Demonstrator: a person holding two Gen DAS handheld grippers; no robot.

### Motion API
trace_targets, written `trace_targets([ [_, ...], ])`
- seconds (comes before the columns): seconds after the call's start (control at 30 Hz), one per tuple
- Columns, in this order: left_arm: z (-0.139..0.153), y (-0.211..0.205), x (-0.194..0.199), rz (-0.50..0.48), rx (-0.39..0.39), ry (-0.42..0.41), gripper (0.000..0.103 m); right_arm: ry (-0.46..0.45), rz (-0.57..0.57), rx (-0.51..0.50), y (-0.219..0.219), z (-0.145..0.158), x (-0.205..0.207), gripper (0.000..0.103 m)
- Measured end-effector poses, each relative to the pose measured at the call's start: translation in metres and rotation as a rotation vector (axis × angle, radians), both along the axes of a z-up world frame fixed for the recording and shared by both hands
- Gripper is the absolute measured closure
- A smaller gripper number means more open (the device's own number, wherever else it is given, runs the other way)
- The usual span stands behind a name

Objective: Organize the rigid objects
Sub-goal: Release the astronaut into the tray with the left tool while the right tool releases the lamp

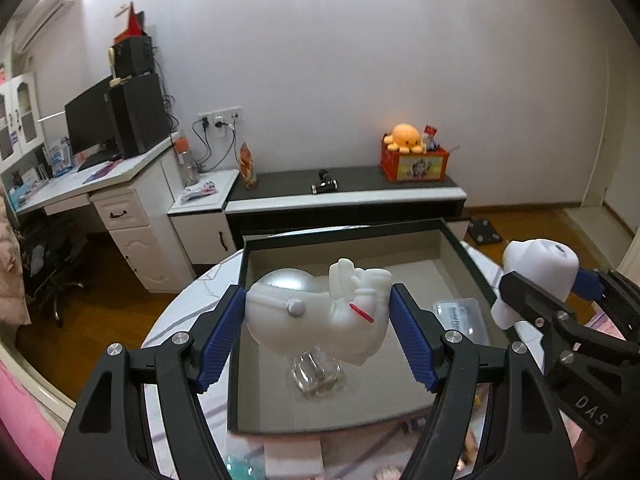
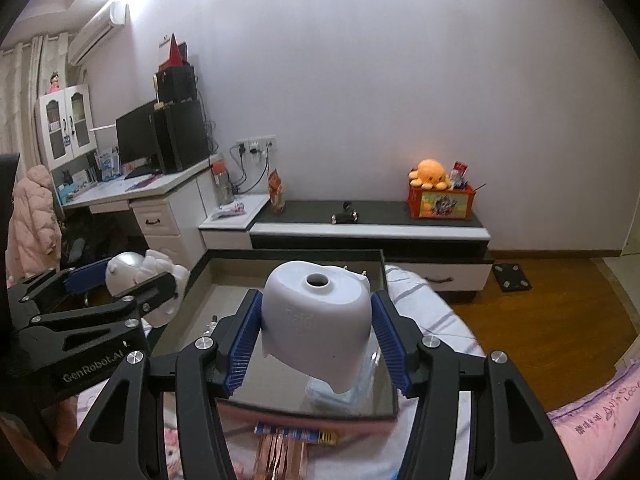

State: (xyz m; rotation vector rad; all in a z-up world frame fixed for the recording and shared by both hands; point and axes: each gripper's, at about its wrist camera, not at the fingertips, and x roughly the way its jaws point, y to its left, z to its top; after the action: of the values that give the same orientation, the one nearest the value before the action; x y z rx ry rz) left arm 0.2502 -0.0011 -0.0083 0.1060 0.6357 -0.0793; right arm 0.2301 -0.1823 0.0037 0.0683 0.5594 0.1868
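The left gripper (image 1: 318,320) has its blue pads (image 1: 222,332) clamped on a white astronaut figurine (image 1: 316,312), held above the middle of an open dark-rimmed box (image 1: 464,256). The right gripper (image 2: 316,334) is clamped on a white plastic shell (image 2: 316,316) with a round hole on top, held over the box's near right part. Inside the box lie a clear glass piece (image 1: 316,376) near the front edge and a clear plastic case (image 1: 462,314) by the right wall. The box rests on a round white table (image 1: 180,320).
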Motion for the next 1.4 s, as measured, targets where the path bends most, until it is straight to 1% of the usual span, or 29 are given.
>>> trace_targets([
  [0.07, -0.007, -0.003, 0.016, 0.009, 0.028, 0.014, 0.029, 0.025, 0.004, -0.004, 0.0, -0.009, 0.015, 0.046],
  [0.17, -0.018, -0.003, 0.037, 0.01, 0.031, 0.052, 0.029, 0.063, 0.009, -0.013, 0.001, -0.023, 0.036, 0.046],
  [0.27, -0.028, -0.001, 0.054, 0.036, 0.039, 0.08, 0.029, 0.094, 0.014, -0.033, 0.004, -0.034, 0.053, 0.046],
  [0.47, -0.044, -0.004, 0.074, 0.032, 0.039, 0.12, 0.029, 0.122, 0.029, -0.039, 0.007, -0.047, 0.073, 0.046],
  [0.57, -0.049, -0.005, 0.078, 0.048, 0.08, 0.116, 0.026, 0.147, 0.03, -0.02, 0.004, -0.054, 0.081, 0.046],
  [0.6, -0.049, -0.007, 0.079, 0.056, 0.093, 0.111, 0.019, 0.158, 0.033, -0.014, 0.003, -0.056, 0.083, 0.045],
  [0.67, -0.051, -0.008, 0.08, 0.07, 0.104, 0.109, 0.01, 0.162, 0.025, -0.012, 0.002, -0.058, 0.084, 0.044],
  [0.73, -0.053, -0.005, 0.082, 0.077, 0.104, 0.117, 0.01, 0.155, 0.012, -0.015, -0.001, -0.057, 0.084, 0.032],
  [0.77, -0.053, -0.004, 0.082, 0.08, 0.102, 0.121, 0.01, 0.149, 0.003, -0.017, -0.001, -0.056, 0.084, 0.023],
  [0.83, -0.054, -0.001, 0.083, 0.084, 0.094, 0.13, 0.01, 0.142, -0.006, -0.023, -0.003, -0.055, 0.082, 0.023],
  [1.0, -0.052, 0.004, 0.081, 0.098, 0.089, 0.128, 0.01, 0.156, -0.004, -0.02, -0.003, -0.056, 0.084, 0.023],
  [1.3, -0.044, 0.007, 0.074, 0.12, 0.097, 0.104, 0.01, 0.147, -0.005, -0.033, -0.004, -0.05, 0.082, 0.023],
  [1.4, -0.037, 0.009, 0.066, 0.125, 0.084, 0.094, 0.01, 0.136, -0.008, -0.036, -0.005, -0.043, 0.075, 0.023],
])
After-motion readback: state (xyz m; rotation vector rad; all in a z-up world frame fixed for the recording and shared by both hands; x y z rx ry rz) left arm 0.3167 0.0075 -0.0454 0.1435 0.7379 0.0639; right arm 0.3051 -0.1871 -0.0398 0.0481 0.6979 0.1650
